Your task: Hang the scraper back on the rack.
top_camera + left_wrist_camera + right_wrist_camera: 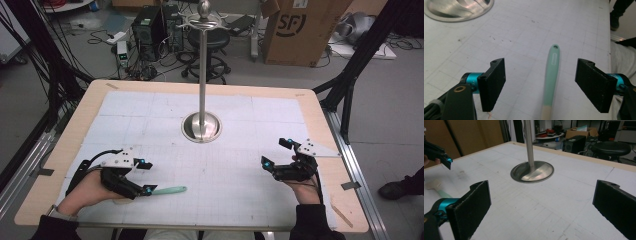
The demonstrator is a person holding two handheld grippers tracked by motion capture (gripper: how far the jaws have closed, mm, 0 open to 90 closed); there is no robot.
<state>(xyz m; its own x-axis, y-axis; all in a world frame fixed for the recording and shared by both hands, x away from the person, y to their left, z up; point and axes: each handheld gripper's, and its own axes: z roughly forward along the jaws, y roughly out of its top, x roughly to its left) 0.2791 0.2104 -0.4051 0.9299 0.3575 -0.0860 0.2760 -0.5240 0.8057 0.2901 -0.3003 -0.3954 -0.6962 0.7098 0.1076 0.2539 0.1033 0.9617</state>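
Mint spatula handle (pixel 551 72), label unreadable

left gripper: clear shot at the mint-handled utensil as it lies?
Probably yes. The left gripper is open with the mint-handled utensil lying flat on the mat between its jaws, neither pad touching, and nothing lies in the way.

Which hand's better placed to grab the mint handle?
Left. The left gripper has its fingers open on either side of the handle, not touching it. The right gripper sits across the table, open, facing the stand.
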